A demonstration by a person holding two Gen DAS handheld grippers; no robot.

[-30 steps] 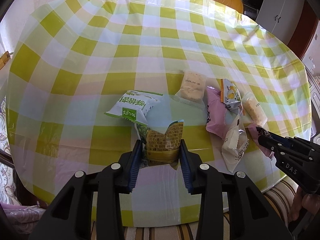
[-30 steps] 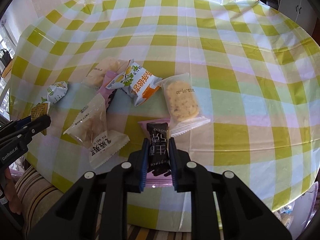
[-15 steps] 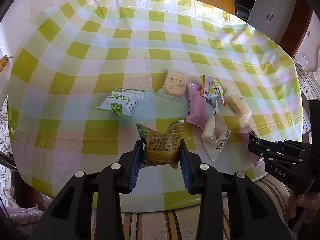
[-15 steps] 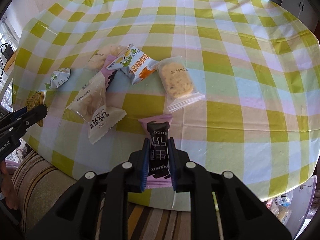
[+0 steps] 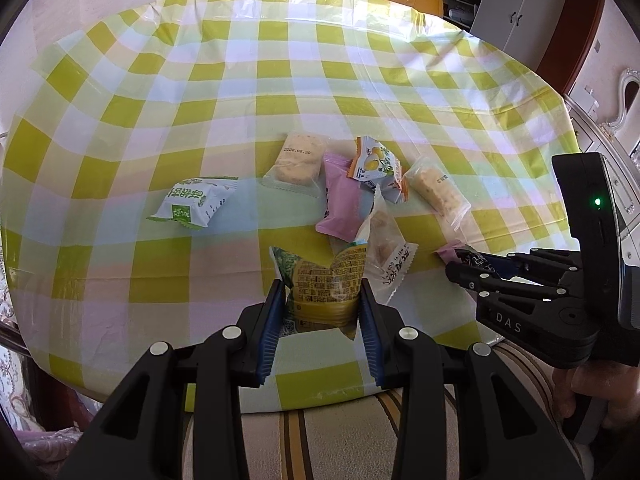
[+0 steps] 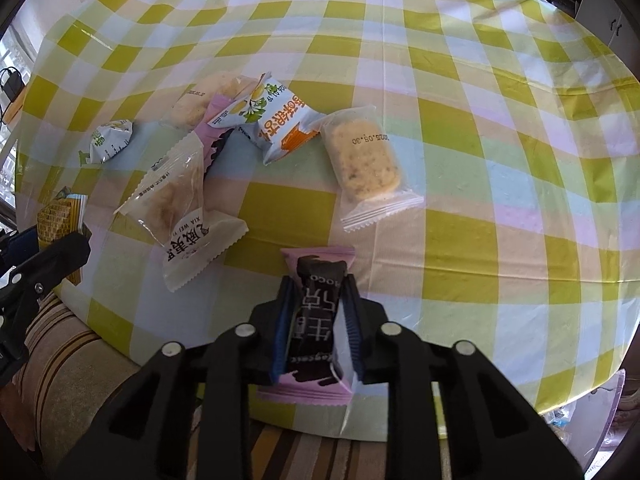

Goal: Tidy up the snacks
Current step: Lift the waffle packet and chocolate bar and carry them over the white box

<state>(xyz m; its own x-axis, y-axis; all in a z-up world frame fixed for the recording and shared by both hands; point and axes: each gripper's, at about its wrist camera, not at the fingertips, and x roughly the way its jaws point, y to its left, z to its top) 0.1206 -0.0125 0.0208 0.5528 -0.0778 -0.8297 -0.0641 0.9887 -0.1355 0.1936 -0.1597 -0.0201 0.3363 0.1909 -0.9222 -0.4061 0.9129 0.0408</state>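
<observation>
left gripper [image 5: 320, 312] clamped on yellow-green snack packet [image 5: 326, 288], held above near table edge; right gripper [image 6: 316, 320] clamped on pink-and-black chocolate bar [image 6: 316, 320], also off the checked tablecloth [image 6: 480, 100]; rest of pile lies beyond: clear cracker pack [image 6: 366, 160], orange-white pack [image 6: 276, 120], green-white pack [image 5: 196, 202]; risk: grips sit on crinkly wrapper ends, so either could slip out, or squeeze crushes contents.

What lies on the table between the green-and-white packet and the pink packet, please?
A clear-wrapped cracker lies between the green-and-white packet and the pink packet, in the left wrist view.
</observation>
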